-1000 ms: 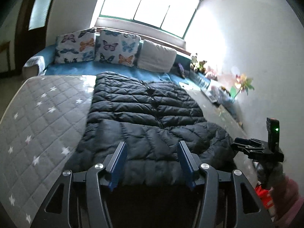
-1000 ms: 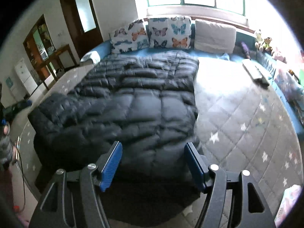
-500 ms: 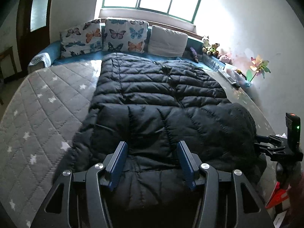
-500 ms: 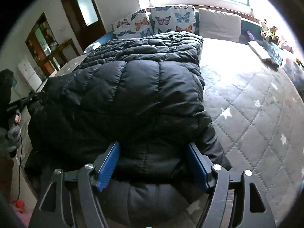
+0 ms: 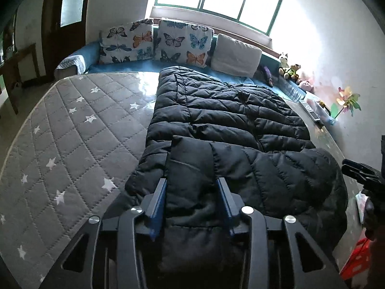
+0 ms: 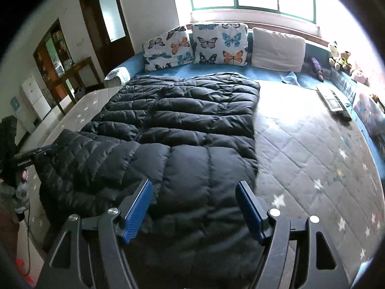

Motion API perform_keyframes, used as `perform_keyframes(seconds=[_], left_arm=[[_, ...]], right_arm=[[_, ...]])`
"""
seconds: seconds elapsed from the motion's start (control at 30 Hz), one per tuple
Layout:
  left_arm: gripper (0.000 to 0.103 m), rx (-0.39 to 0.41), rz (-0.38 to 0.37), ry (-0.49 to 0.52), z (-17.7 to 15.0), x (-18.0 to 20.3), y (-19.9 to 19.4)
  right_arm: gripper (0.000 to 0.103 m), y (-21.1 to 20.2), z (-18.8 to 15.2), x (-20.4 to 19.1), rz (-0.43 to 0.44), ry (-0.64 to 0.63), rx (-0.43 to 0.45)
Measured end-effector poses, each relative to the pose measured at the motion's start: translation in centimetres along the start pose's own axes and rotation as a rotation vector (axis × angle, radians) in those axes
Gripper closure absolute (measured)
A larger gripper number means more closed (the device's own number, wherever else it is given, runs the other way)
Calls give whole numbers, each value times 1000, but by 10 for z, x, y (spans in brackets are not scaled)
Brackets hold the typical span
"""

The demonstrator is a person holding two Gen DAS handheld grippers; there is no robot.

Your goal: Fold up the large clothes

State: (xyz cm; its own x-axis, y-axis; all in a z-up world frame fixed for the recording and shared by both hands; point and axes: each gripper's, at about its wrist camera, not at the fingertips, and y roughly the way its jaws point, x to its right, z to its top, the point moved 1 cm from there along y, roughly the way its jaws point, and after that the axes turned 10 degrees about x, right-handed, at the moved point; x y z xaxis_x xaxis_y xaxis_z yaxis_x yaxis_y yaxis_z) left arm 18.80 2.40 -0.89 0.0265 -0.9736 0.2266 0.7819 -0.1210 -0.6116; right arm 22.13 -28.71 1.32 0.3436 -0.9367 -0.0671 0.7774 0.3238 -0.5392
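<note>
A black puffer jacket [image 5: 228,120] lies lengthwise on the grey star-quilted mattress [image 5: 72,132], its near end folded back over its body. My left gripper [image 5: 192,183] sits at that near fold; its jaws are closing and a ridge of jacket fabric fills the gap, touching both blue pads. In the right wrist view the jacket [image 6: 187,120] spreads out ahead. My right gripper [image 6: 195,185] stands wide open above the jacket's near right part, its pads clear of the fabric. Each gripper shows at the other view's edge: the right gripper [image 5: 361,171] and the left gripper [image 6: 36,153].
Butterfly pillows [image 5: 182,41] and a plain cushion [image 5: 235,55] line the far end of the bed. Plush toys [image 5: 288,69], a pinwheel [image 5: 346,101] and a remote [image 6: 333,101] sit along the right side. Bare mattress [image 6: 312,156] flanks the jacket. A door and furniture stand at the left.
My left gripper has dropped closer to the jacket and its jaws have narrowed onto the fold. In the right wrist view the raised jacket end has settled lower onto the jacket body.
</note>
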Motion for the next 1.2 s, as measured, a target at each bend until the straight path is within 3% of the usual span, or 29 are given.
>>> perform_keyframes(seconds=[0.13, 0.23, 0.43, 0.53, 0.6, 0.8, 0.97, 1.1, 1.2], left_arm=[[84, 48, 10, 29, 3, 2, -3], [88, 94, 18, 49, 15, 4, -14], [88, 140, 52, 78, 24, 8, -16], [88, 98, 84, 74, 9, 2, 0], [88, 80, 60, 31, -2, -7, 9], [82, 48, 33, -18, -5, -18, 17], [80, 42, 10, -11, 11, -19, -10], [80, 115, 30, -10, 32, -16, -43], [80, 128, -71, -17, 43, 0, -54]], right_arm=[[25, 23, -10, -4, -11, -5, -55], [25, 22, -11, -9, -22, -35, -53], [25, 4, 3, -10, -37, -42, 32], [24, 27, -8, -3, -31, -9, -29], [23, 43, -25, 2, -14, 3, -36], [23, 42, -26, -4, -38, -35, -51], [23, 20, -5, -13, -45, -54, -54], [23, 7, 14, -28, 3, -64, -16], [23, 16, 21, -48, 36, -83, -29]])
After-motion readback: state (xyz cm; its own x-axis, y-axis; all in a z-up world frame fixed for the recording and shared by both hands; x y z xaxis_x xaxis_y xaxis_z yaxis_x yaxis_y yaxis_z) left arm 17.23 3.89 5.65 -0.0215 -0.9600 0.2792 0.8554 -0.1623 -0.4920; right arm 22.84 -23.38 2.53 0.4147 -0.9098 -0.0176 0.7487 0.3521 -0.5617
